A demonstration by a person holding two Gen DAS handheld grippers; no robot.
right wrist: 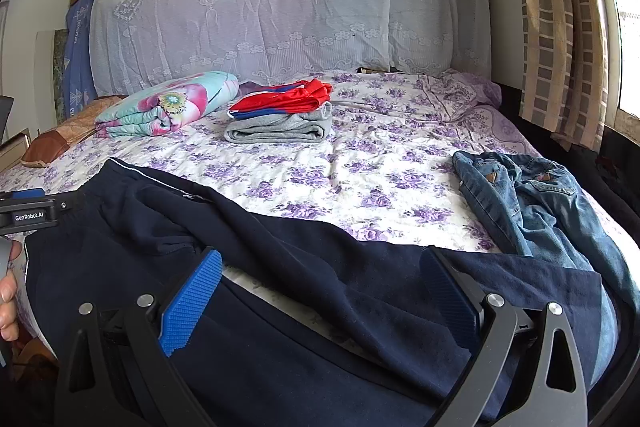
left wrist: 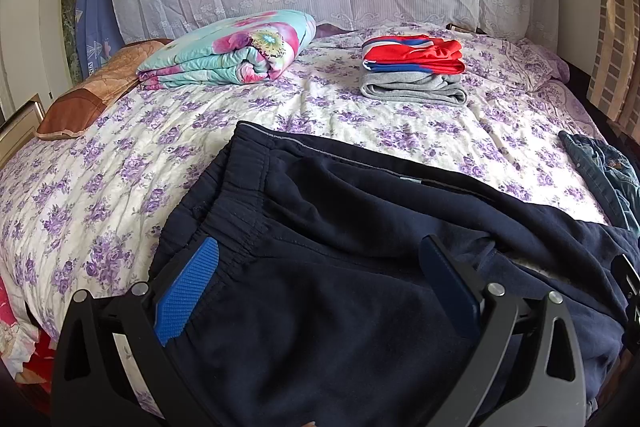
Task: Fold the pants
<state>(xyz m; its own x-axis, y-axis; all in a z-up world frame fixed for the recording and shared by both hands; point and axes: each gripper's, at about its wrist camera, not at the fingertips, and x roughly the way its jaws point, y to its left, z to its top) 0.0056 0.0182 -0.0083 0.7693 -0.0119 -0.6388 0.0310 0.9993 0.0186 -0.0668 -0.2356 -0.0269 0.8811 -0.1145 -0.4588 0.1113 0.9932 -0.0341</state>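
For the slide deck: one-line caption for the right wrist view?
Open right gripper over navy pants spread on floral bed, jeans crumpled alongside.

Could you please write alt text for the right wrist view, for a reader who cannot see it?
An open gripper hovers over dark navy pants spread on a bed with a purple-flowered sheet. Crumpled jeans lie to the right; a stack of folded clothes sits farther back.
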